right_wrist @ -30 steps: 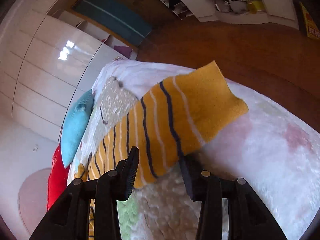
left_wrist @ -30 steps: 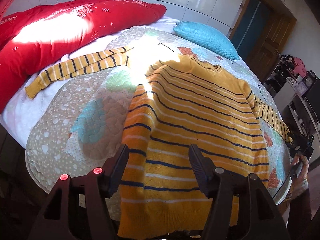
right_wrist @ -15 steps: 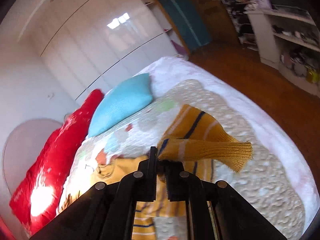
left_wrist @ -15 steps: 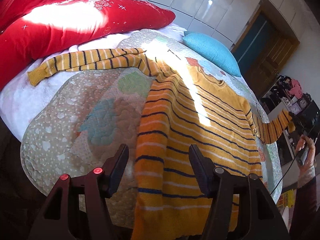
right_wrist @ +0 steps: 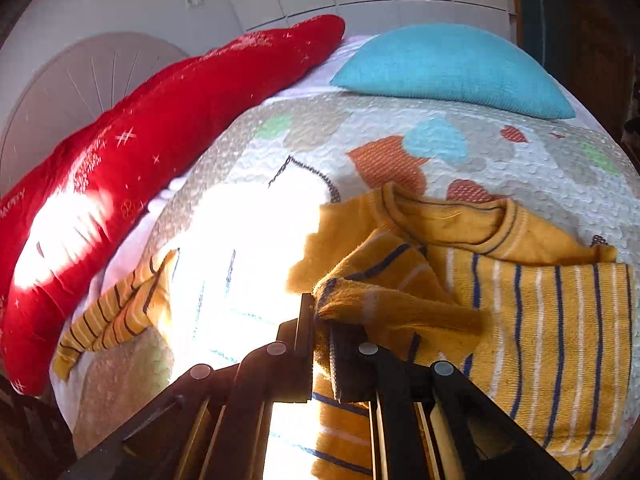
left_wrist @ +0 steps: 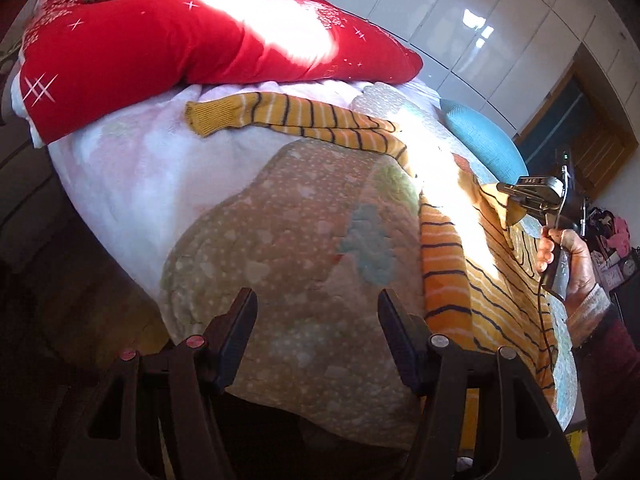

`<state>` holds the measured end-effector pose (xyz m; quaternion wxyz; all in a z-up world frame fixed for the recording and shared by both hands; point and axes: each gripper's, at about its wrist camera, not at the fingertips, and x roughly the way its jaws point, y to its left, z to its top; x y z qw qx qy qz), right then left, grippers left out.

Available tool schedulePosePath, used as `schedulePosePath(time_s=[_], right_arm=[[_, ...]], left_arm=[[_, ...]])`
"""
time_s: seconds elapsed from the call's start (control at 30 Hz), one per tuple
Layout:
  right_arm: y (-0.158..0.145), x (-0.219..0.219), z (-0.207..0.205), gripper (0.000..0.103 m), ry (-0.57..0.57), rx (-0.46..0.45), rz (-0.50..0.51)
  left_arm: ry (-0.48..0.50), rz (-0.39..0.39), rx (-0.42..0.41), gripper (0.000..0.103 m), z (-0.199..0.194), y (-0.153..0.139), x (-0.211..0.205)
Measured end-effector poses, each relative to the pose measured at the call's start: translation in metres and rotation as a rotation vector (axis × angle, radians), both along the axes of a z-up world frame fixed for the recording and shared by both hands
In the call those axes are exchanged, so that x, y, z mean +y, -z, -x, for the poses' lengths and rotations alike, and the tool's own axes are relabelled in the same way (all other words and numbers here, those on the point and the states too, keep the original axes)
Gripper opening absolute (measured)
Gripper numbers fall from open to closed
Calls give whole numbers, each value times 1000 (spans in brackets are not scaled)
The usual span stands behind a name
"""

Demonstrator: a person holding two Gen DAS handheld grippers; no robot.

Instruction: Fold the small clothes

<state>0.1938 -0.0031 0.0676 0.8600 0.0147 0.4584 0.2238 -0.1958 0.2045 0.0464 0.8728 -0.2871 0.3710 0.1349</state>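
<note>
A yellow sweater with dark and white stripes (left_wrist: 480,280) lies flat on the quilted bed cover (left_wrist: 312,248). Its far sleeve (left_wrist: 288,118) stretches out toward the red pillow. My left gripper (left_wrist: 316,320) is open and empty, over the cover to the left of the sweater's body. My right gripper (right_wrist: 322,320) is shut on the cuff of the other sleeve (right_wrist: 384,300) and holds it folded over the sweater's chest (right_wrist: 552,340), just below the collar (right_wrist: 452,216). The right gripper also shows in the left wrist view (left_wrist: 516,196), held in a hand.
A long red pillow (left_wrist: 180,40) lies along the far side of the bed, and a blue cushion (right_wrist: 452,68) at its head. White cupboards (left_wrist: 460,12) stand behind. Shelves with clutter (left_wrist: 608,240) stand at the right.
My right gripper has carried the sleeve cuff inward from the bed's edge over the sweater's chest. My left gripper has swung left, off the sweater's body to the bare cover.
</note>
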Motion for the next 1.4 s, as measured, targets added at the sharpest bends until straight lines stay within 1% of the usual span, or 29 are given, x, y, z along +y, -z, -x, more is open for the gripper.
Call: schedulePosePath(time_s=[0.03, 0.07, 0.13, 0.17, 0.2, 0.23, 0.27, 0.37, 0.47, 0.5, 0.53, 0.57, 0.6, 0.67, 0.77, 0.83, 0.9, 0.93, 0.97, 1.03, 1.07, 1.1, 1.13, 1.17, 1.23, 1.27, 1.33, 1.37, 1.4], right_arm=[[8, 9, 1, 8, -19, 0, 34], [15, 22, 2, 10, -39, -8, 81], [24, 44, 8, 13, -76, -40, 184], [28, 57, 13, 16, -107, -62, 234], [33, 70, 19, 22, -141, -91, 293], [34, 82, 26, 36, -183, -132, 352], [37, 96, 35, 44, -227, -186, 421], [51, 132, 71, 46, -371, -378, 675], [72, 152, 107, 47, -504, -604, 915], [79, 154, 116, 48, -539, -661, 971], [82, 154, 121, 48, -557, -684, 995], [81, 151, 123, 49, -555, -685, 996], [77, 147, 121, 52, -542, -668, 973], [61, 131, 113, 68, -488, -601, 883], [33, 91, 100, 70, -383, -472, 715], [16, 56, 100, 71, -327, -397, 603], [2, 23, 106, 72, -293, -346, 505], [-2, 8, 111, 73, -278, -328, 470], [-4, -3, 119, 74, -266, -315, 445], [-8, -28, 129, 74, -245, -287, 402], [-9, -40, 134, 74, -232, -269, 382], [-8, -49, 139, 74, -217, -250, 366], [2, -43, 150, 74, -203, -236, 350], [3, -53, 153, 74, -185, -216, 331], [8, -62, 169, 74, -151, -189, 303], [11, -68, 171, 74, -134, -181, 293], [16, -78, 172, 74, -100, -159, 276], [19, -84, 170, 74, -85, -143, 263], [22, -90, 169, 74, -71, -125, 244]], left_arm=[[-5, 3, -1, 62, 2, 2, 4], [-10, 6, -3, 62, 3, 3, 7], [-12, 17, -12, 62, 6, 6, 12], [-13, 23, -14, 62, 7, 7, 14], [-15, 27, -16, 62, 8, 8, 16], [-17, 32, -20, 62, 8, 8, 17], [-18, 38, -23, 62, 9, 9, 18], [-25, 53, -23, 62, 10, 11, 21], [-34, 69, -23, 62, 10, 12, 23], [-34, 69, -22, 62, 10, 12, 23], [-33, 66, -21, 62, 10, 12, 22], [-32, 62, -17, 62, 9, 12, 21], [-30, 59, -14, 62, 8, 11, 20], [-24, 52, -10, 62, 6, 10, 18], [-17, 18, 0, 64, 0, 6, 21], [-35, -19, 3, 71, -9, 1, 33], [-60, -71, 17, 72, -25, -3, 53], [-70, -110, 32, 72, -36, -4, 64], [-83, -157, 48, 72, -46, -6, 74], [-92, -278, 69, 73, -72, -8, 93], [-98, -329, 93, 73, -85, -6, 103], [-99, -361, 114, 73, -98, -4, 113], [-86, -382, 123, 73, -110, -1, 122], [-67, -407, 130, 73, -120, 2, 129], [-27, -464, 173, 73, -141, 12, 139], [9, -472, 197, 73, -150, 17, 143], [94, -438, 242, 73, -165, 27, 148], [128, -405, 272, 60, -171, 31, 150], [154, -372, 306, 18, -176, 33, 151]])
